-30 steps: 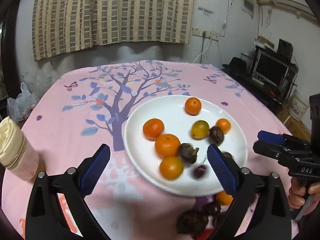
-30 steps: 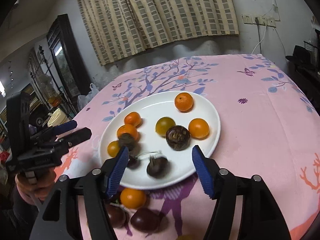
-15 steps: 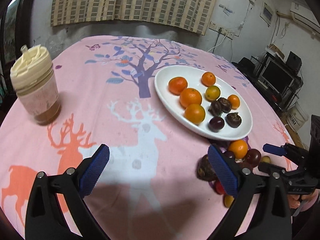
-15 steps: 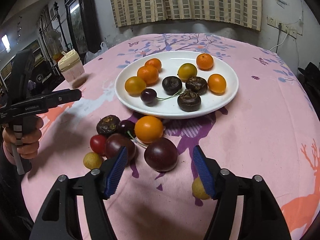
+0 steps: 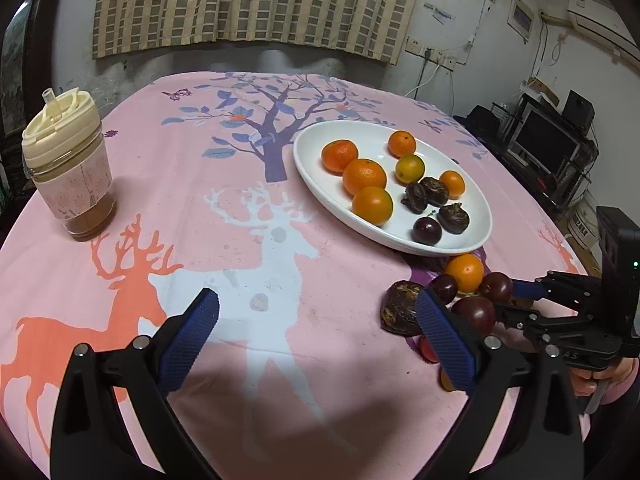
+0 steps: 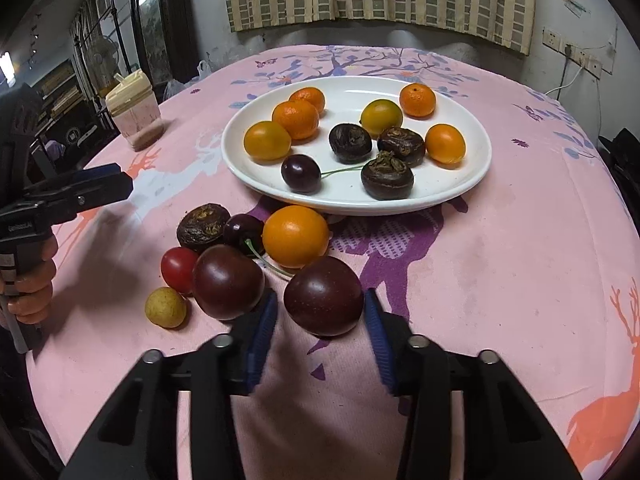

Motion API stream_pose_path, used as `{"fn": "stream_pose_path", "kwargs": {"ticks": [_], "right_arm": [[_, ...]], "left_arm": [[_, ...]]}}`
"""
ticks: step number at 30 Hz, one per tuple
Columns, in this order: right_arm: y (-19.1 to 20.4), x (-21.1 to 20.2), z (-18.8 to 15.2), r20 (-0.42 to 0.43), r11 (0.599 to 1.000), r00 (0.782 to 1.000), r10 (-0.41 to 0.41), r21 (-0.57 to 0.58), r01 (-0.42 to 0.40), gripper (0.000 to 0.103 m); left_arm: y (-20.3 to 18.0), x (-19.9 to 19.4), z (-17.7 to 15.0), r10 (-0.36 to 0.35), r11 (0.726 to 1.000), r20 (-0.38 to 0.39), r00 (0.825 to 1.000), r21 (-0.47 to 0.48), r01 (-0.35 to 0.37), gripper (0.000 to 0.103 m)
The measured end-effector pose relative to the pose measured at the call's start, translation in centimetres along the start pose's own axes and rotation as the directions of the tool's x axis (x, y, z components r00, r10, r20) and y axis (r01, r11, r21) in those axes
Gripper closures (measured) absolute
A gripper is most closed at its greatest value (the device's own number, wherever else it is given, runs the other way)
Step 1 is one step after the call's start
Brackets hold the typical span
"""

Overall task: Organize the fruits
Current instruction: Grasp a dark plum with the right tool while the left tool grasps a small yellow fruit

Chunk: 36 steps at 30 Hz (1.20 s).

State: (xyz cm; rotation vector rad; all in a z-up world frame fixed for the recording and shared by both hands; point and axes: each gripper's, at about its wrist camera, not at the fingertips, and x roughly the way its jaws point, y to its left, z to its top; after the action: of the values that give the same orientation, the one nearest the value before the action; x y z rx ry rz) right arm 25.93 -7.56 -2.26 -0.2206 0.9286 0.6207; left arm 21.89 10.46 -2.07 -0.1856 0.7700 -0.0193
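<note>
A white plate [image 6: 460, 192] holds several oranges, dark wrinkled fruits and a cherry; it also shows in the left wrist view [image 5: 316, 184]. Loose fruit lies in front of the plate: an orange [image 6: 295, 235], two dark plums [image 6: 324, 295] [image 6: 228, 282], a wrinkled fruit [image 6: 202, 226], a cherry [image 6: 243, 231], a red tomato [image 6: 179, 265] and a small yellow fruit [image 6: 165, 307]. My right gripper [image 6: 318, 320] is open, its jaws on either side of the nearer plum, seemingly not touching. My left gripper [image 5: 318, 332] is open and empty over bare cloth, left of the fruit pile.
A lidded cup [image 5: 68, 168] with a straw spout stands at the table's left side; it also shows in the right wrist view [image 6: 134, 114]. The pink patterned tablecloth [image 5: 240, 208] covers the round table. A TV stand [image 5: 552, 152] is beyond the right edge.
Both grippers pulled back from the plate toward the near edge. The right gripper then moved in low and narrowed its jaws around the nearer dark plum. The left gripper stayed wide open.
</note>
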Motion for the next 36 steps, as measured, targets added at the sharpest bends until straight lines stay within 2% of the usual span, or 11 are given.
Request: {"fn": "stream_pose_path", "kwargs": {"ticks": [2, 3, 4, 5, 7, 10, 13, 19, 26, 31, 36], "right_arm": [[-0.3, -0.2, 0.0, 0.005, 1.000, 1.000, 0.004, 0.020, -0.004, 0.064], [-0.6, -0.4, 0.0, 0.015, 0.999, 1.000, 0.002, 0.037, -0.002, 0.064], [-1.1, -0.9, 0.1, 0.036, 0.998, 0.999, 0.005, 0.061, -0.007, 0.065], [-1.5, -1.3, 0.2, 0.058, 0.996, 0.998, 0.013, 0.083, -0.018, 0.065], [-2.2, -2.2, 0.3, 0.097, 0.992, 0.995, 0.015, 0.123, -0.027, 0.065], [-3.0, -2.5, 0.4, 0.106, 0.987, 0.994, -0.001, 0.157, -0.016, 0.064], [-3.1, -2.3, 0.4, 0.097, 0.986, 0.995, -0.002, 0.164, -0.014, 0.064], [-2.1, -2.5, 0.4, 0.101, 0.992, 0.995, -0.003, 0.125, -0.010, 0.064], [-1.9, -2.7, 0.4, 0.109, 0.993, 0.994, 0.004, 0.116, -0.017, 0.064], [-1.9, -3.0, 0.4, 0.119, 0.993, 0.993, 0.008, 0.117, -0.022, 0.064], [-2.7, -3.7, 1.1, 0.181, 0.986, 0.983, 0.033, 0.155, -0.062, 0.064]], "left_arm": [[-0.4, 0.1, -0.2, -0.037, 0.999, -0.023, 0.999, 0.014, 0.037, 0.007], [-0.9, 0.4, -0.3, -0.107, 0.993, -0.071, 0.992, 0.039, 0.110, 0.007], [-1.7, 0.6, -0.6, -0.189, 0.978, -0.120, 0.975, 0.067, 0.197, 0.015], [-2.4, 0.6, -1.0, -0.251, 0.959, -0.158, 0.955, 0.094, 0.267, 0.035], [-4.6, 0.3, -2.1, -0.310, 0.915, -0.218, 0.925, 0.194, 0.353, 0.050], [-7.1, 0.2, -3.7, -0.283, 0.884, -0.249, 0.926, 0.307, 0.352, 0.055], [-7.9, 0.6, -4.3, -0.276, 0.877, -0.274, 0.921, 0.321, 0.358, 0.062], [-8.2, 2.4, -4.1, -0.214, 0.908, -0.292, 0.932, 0.292, 0.300, 0.067], [-8.9, 2.8, -4.0, -0.164, 0.916, -0.265, 0.950, 0.315, 0.246, 0.077], [-8.3, 2.4, -3.7, -0.198, 0.918, -0.267, 0.943, 0.288, 0.274, 0.078], [-7.3, 0.9, -0.6, -0.291, 0.914, -0.194, 0.937, 0.234, 0.332, 0.078]]}}
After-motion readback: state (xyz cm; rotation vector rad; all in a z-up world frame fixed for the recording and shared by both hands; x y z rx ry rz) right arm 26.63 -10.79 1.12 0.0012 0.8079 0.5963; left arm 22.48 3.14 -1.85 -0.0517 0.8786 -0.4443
